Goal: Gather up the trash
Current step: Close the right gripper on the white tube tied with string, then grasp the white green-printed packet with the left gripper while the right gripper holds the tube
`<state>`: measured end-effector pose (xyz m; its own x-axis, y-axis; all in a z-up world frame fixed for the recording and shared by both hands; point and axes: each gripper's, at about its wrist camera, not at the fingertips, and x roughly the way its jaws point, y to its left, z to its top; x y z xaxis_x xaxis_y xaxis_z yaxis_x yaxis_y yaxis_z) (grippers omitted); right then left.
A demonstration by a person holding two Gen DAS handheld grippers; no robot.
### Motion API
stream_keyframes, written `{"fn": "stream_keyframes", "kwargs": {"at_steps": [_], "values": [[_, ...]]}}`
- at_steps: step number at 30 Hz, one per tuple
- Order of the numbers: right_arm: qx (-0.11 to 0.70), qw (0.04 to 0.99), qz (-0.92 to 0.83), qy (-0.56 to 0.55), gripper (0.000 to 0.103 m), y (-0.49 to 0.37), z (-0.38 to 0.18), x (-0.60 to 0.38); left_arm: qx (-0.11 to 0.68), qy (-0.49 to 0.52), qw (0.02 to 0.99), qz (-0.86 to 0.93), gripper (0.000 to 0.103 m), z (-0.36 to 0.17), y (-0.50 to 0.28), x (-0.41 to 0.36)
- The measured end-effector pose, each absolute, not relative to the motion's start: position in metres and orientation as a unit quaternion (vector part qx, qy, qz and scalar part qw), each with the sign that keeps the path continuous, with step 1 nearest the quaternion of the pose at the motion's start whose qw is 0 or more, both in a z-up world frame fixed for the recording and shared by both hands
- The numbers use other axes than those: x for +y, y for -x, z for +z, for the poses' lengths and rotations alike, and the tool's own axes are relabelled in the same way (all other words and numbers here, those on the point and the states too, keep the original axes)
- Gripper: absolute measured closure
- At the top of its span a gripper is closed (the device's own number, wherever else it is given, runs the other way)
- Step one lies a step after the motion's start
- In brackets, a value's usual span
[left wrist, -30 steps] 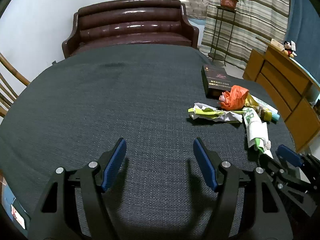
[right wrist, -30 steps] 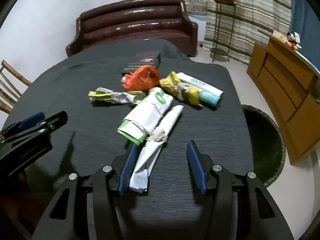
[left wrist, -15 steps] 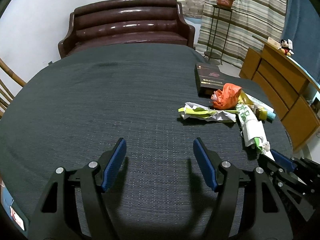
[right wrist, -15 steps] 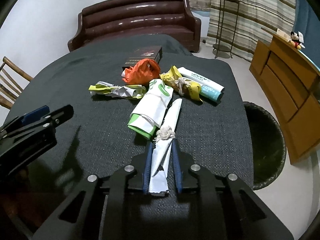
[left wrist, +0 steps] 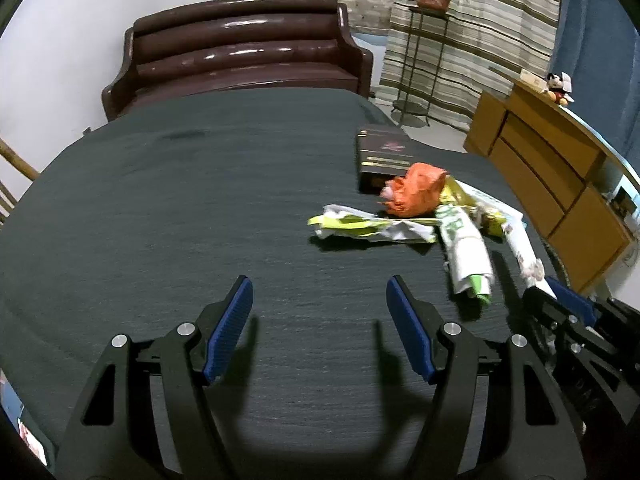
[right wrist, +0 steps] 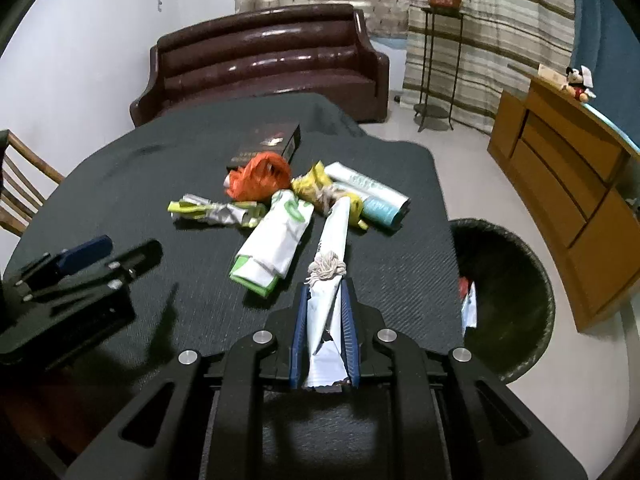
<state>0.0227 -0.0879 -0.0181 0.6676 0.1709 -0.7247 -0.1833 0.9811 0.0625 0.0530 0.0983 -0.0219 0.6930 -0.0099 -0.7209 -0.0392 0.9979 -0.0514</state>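
My right gripper (right wrist: 323, 292) is shut on a long white wrapper (right wrist: 333, 240) tied with a string knot and holds it lifted off the dark table. Other trash lies beyond it: a white-and-green packet (right wrist: 276, 240), a crumpled yellow-green wrapper (right wrist: 214, 212), an orange bag (right wrist: 260, 176), a yellow wrapper (right wrist: 312, 188) and a pale blue-ended tube (right wrist: 372, 196). My left gripper (left wrist: 319, 300) is open and empty over bare cloth, left of the pile (left wrist: 416, 216). A black trash bin (right wrist: 508, 292) stands on the floor to the right of the table.
A dark box (right wrist: 268, 144) lies on the table behind the trash. A brown leather sofa (right wrist: 264, 60) stands beyond the table, a wooden cabinet (right wrist: 572, 184) to the right, a plant stand (right wrist: 436, 52) by the curtain, a wooden chair (right wrist: 20, 184) at left.
My right gripper closed on the white wrapper and has lifted it off the table. My left gripper stayed open and drifted slightly.
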Motion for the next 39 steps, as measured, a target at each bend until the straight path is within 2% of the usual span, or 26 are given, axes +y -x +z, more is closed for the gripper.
{"fn": "stream_keyframes", "kwargs": {"at_steps": [22,25,30,39], "values": [[0.370,0.927,0.067,-0.020,0.085,-0.046,-0.012,-0.161,0.405,-0.016,0.913,-0.044,0.036,-0.027,-0.094,0.009],[0.370,0.926,0.068,-0.026,0.085,-0.048,-0.015,-0.165,0.416,-0.023,0.908,-0.050,0.045,-0.031,-0.098,0.002],[0.371,0.925,0.073,-0.035,0.085,-0.049,-0.019,-0.170,0.429,-0.033,0.900,-0.063,0.071,-0.039,-0.101,-0.008],[0.372,0.925,0.073,-0.043,0.085,-0.050,-0.021,-0.178,0.419,-0.036,0.904,-0.074,0.075,-0.038,-0.092,-0.010]]}}
